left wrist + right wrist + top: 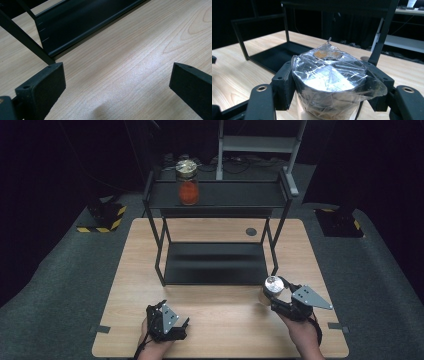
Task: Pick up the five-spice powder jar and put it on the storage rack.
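Down at the near right of the wooden table (220,315), the right gripper (274,296) pinches a jar (270,289) whose lid is wrapped in clear film, its two black jaws pressing against the jar's sides just below the lid. In the right gripper view the jar (329,80) sits squarely between the jaws, upright, with crinkled film over a shiny top and pale contents showing below. It is held just in front of the black shelf rack's (215,262) lower tray, near the rack's right front leg. The left gripper (175,327) rests at the near left of the table, well apart from the jar; in the left gripper view its jaws stand spread wide over bare wood (125,70), nothing between them. A second jar (188,182) with orange-red contents stands upright on the rack's upper shelf, toward its left.
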A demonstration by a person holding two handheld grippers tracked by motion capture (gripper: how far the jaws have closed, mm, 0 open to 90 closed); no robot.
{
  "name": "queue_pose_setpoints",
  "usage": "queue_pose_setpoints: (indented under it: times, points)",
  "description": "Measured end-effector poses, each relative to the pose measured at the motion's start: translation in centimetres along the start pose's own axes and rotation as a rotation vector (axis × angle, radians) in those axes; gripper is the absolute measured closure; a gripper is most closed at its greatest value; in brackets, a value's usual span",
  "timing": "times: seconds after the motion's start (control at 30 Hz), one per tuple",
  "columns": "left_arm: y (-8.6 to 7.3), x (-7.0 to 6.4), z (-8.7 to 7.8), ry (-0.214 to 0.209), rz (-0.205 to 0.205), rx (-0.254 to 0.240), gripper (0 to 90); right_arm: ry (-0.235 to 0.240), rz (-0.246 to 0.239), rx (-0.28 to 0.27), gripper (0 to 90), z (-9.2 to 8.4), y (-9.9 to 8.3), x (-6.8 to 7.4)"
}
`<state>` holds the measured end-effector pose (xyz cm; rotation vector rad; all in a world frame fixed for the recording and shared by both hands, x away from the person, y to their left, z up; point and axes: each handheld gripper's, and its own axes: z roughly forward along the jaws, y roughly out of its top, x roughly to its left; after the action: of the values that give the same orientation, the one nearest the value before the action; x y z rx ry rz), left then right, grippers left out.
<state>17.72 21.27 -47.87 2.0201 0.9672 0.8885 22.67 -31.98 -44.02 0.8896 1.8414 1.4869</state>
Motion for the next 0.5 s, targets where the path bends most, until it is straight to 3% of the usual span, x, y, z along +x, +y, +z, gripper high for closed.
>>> queue_pose_setpoints:
  times: [0.5]
  points:
    - [0.0, 0.1, 0.0, -0.007, 0.005, -0.001, 0.7, 0.015, -0.027, -0.054, 34.4, -0.3, 3.8, 0.6]
